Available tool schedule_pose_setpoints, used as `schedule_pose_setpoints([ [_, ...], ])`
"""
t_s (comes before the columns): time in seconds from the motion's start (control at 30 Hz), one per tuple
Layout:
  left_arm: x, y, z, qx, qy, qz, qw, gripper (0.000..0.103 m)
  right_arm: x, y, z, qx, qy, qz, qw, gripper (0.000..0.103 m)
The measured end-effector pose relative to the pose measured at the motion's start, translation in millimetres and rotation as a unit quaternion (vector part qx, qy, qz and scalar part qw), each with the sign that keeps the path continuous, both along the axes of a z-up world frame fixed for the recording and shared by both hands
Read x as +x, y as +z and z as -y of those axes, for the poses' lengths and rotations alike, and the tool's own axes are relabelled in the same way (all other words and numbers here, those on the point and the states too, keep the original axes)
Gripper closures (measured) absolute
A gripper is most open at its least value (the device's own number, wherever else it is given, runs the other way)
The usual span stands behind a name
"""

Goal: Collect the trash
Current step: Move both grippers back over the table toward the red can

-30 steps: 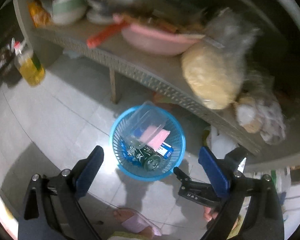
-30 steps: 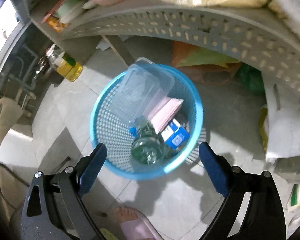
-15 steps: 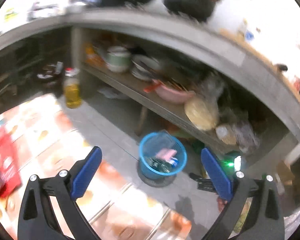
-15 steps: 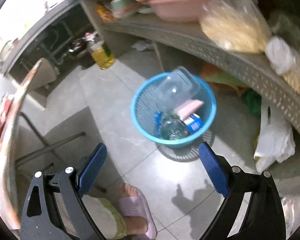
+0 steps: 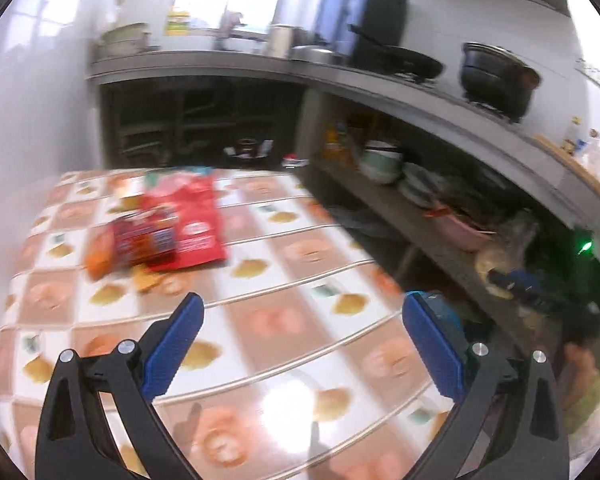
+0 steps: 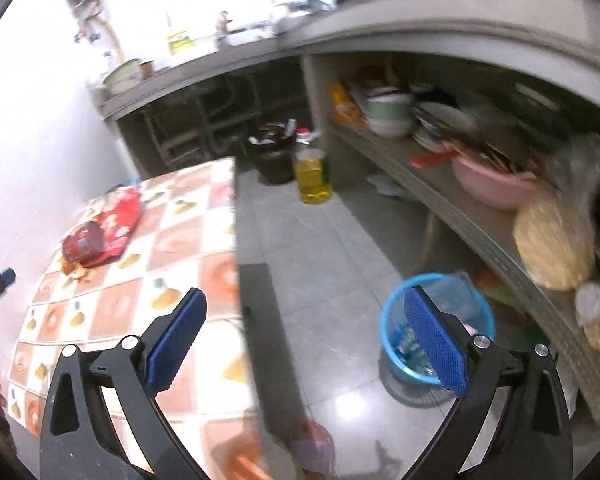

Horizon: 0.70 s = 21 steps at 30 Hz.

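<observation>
Trash is what's left on the table [image 5: 284,280]: a red snack bag [image 5: 188,220] lying flat on the far left part of the fruit-print tablecloth, with a smaller red and blue wrapper [image 5: 146,240] on top of its near left corner and something orange [image 5: 98,258] right beside that. The printing on both packs is way too blurred to read, no brand I can make out. From the right wrist view the same red pile [image 6: 100,228] sits at the far left of the table, with some orange scraps [image 6: 76,272] touching its near edge.

Blue trash basket [image 6: 436,328] is on the floor to the right, just under the low shelf [image 6: 480,216]. It's partly covered by the right tong's pad, but a clear plastic container [image 6: 456,296] leans inside and there's blue stuff at the bottom, can't tell what. From the left view only a sliver of its rim [image 5: 436,298] peeks past the table edge.

Left gripper [image 5: 300,352] is spread wide over the table, nothing between the pads. Right gripper [image 6: 306,346] is also wide and holding nothing, hanging over the table edge and floor. A yellow oil bottle [image 6: 312,176] stands on the floor farther back, label unreadable.
</observation>
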State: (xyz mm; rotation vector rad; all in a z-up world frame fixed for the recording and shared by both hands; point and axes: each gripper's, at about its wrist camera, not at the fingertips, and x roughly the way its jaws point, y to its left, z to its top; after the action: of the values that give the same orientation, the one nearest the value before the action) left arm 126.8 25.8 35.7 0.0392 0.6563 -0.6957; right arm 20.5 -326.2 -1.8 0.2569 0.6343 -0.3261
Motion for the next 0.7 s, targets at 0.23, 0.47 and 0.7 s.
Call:
schedule_pose_setpoints([
  [0.23, 6.8, -12.7, -49.5, 0.001, 0.056, 0.002, 0.9984, 0.006, 33.3, 18.7, -55.4, -0.061, 0.068, 0.004, 0.996, 0.008],
  [0.47, 27.3, -20.5, -68.8, -0.008, 0.079, -0.005, 0.9968, 0.006, 64.8, 20.2, -97.8, -0.021, 0.148, 0.009, 0.989, 0.008],
  [0.7, 58.1, -19.8, -81.7, -0.020, 0.104, -0.001, 0.9943, 0.006, 98.0, 16.1, -132.1, 0.018, 0.206, -0.019, 0.978, 0.008],
])
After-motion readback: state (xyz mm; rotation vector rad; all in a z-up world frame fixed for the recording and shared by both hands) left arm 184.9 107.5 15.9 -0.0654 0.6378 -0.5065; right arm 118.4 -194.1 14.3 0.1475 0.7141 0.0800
